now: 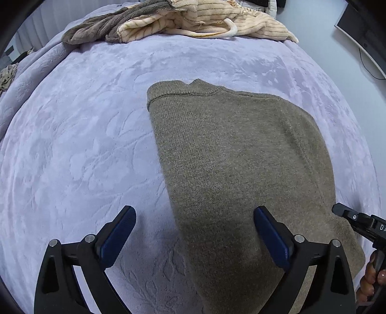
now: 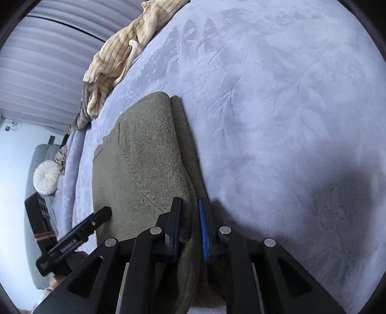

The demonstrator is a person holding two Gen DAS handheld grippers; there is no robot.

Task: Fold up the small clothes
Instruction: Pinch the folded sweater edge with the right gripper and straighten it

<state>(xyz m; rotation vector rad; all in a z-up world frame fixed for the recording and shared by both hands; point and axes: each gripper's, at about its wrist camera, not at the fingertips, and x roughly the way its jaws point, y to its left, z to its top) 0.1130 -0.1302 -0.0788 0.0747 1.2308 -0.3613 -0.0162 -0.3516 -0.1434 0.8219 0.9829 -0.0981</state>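
Your right gripper (image 2: 189, 225) is pinched down on a bunched edge of the sweater (image 2: 142, 159), the knit squeezed between its two blue pads, so that side is already taken. Your left gripper (image 1: 194, 231) stands spread wide and holds nothing; one finger (image 1: 272, 236) hangs over the sweater's near part and the other over bare blanket (image 1: 79, 149), so the sweater's left edge runs between them. Judge the sweater as soft, light and limp: a fuzzy olive knit that will sag and drape from whatever point you lift, will not slip much against the pads, and cannot be hurt by a firm squeeze. It may stretch or pull crooked if you drag it by one corner, so take it by a doubled edge or hem rather than a single loose layer, and match the left hold to the right one on the opposite side. From the left gripper, the sweater spreads away forward and to the right, lying flat on the blanket with its ribbed neckline at the far end. Well beyond the sweater, at the blanket's far edge, lies a heap of cream and brown clothes (image 1: 183, 21), apart from it.
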